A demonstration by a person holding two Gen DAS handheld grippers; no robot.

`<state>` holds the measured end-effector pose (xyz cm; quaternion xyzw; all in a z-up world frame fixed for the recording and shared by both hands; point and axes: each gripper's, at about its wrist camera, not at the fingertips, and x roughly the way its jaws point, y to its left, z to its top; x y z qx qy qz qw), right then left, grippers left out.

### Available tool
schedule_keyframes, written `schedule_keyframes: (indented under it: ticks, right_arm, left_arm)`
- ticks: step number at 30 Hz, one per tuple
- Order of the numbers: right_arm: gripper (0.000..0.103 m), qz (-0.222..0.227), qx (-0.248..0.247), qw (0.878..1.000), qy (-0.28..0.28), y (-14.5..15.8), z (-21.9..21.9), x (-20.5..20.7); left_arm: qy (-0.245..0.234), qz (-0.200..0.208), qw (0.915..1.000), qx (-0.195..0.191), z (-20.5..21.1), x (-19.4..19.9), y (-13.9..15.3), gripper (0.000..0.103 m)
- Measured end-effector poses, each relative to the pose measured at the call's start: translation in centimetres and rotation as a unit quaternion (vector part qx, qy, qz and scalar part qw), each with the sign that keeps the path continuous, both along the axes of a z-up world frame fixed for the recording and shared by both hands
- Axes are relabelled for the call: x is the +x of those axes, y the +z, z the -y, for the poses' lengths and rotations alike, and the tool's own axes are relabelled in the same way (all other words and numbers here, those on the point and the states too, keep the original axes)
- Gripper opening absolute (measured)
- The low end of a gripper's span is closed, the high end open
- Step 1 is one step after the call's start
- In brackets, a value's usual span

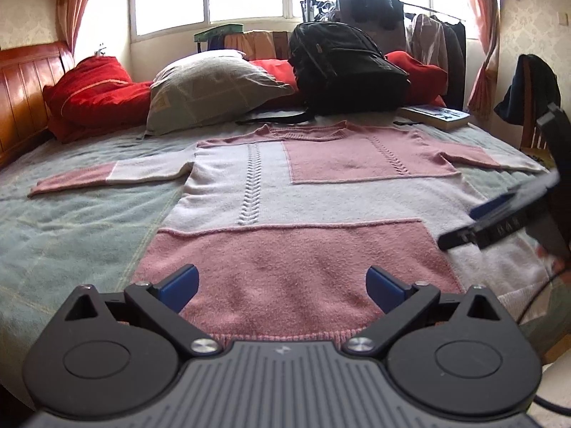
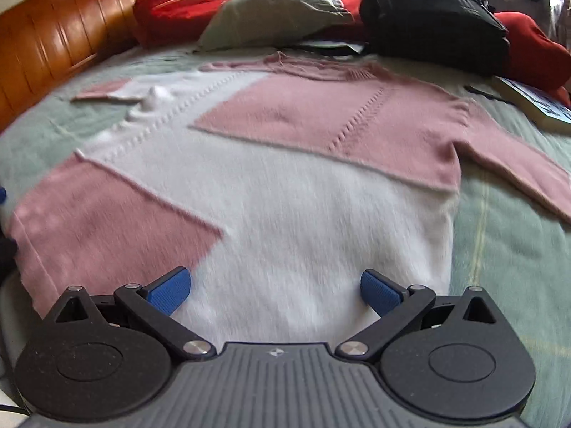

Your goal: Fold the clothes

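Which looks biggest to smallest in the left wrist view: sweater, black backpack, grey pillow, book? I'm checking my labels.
1. sweater, nearest the camera, so partly inflated.
2. black backpack and grey pillow: about alike, so unranked.
3. book, clearly smallest.

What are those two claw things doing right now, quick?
Left gripper: open, empty, above the pink-and-white knitted sweater.
Right gripper: open, empty, above it too.
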<state>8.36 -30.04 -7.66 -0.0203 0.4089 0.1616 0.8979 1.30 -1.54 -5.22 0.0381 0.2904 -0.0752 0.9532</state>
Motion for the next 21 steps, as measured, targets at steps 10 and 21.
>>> schedule_keyframes:
  ticks: [10, 21]
  right_arm:
    - [0.103, -0.006, 0.009, 1.0, -0.01, 0.0, -0.1, -2.9]
    - [0.103, 0.004, 0.064, 0.998, -0.011, 0.8, 1.5, -3.1]
  left_arm:
    - [-0.014, -0.004, 0.9999, -0.006, 0.2, -0.2, -0.3, 0.1]
    - [-0.015, -0.001, 0.9998, -0.013, 1.1, 0.1, -0.5, 0.1]
